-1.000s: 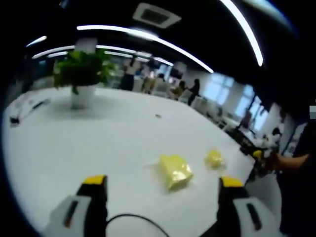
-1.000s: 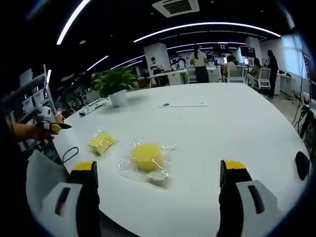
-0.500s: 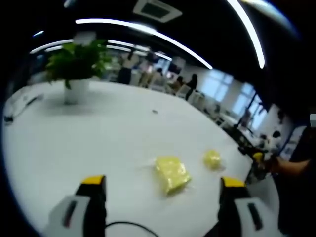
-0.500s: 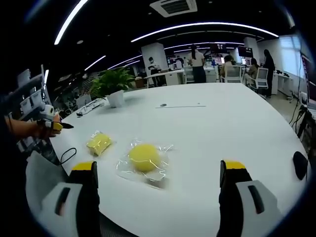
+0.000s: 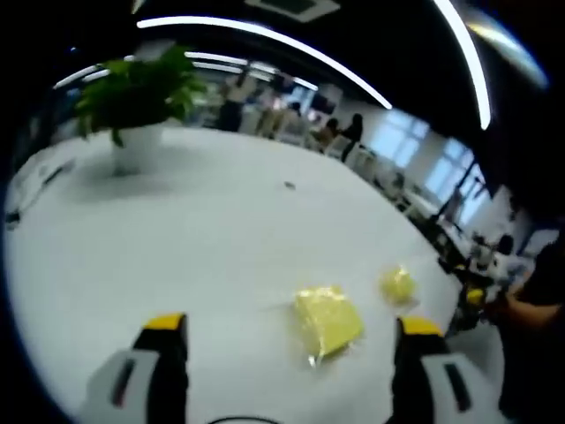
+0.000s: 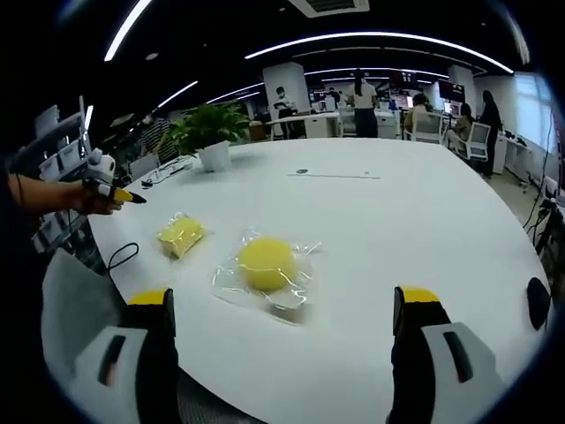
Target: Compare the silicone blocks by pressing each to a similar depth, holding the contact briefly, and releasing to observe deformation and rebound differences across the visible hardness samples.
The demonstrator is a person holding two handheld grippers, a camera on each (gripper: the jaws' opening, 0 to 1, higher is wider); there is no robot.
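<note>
Approach step: both tools spread and empty above the tabletop (image 6: pixel 424 230), no sample yet pressed.
Left tool (image 5: pixel 290 331) hangs near the square block (image 5: pixel 327 321); the round block (image 6: pixel 266 262), in clear wrap, lies ahead of the right tool (image 6: pixel 283 305). Next, a tool must descend squarely onto one block.

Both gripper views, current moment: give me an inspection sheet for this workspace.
Surface: white table, mostly bare.
Job's things: round yellow block in clear wrap; squarish yellow block, also wrapped, lying apart from it. Neither touched.
Clutter: potted plant; small dark item at the far side.
Grippers: left gripper and right gripper both open, fingers short of the blocks, holding nothing.
Cables: black cable at the table edge.
Surroundings: open office, ceiling light strips, people at distant desks.
</note>
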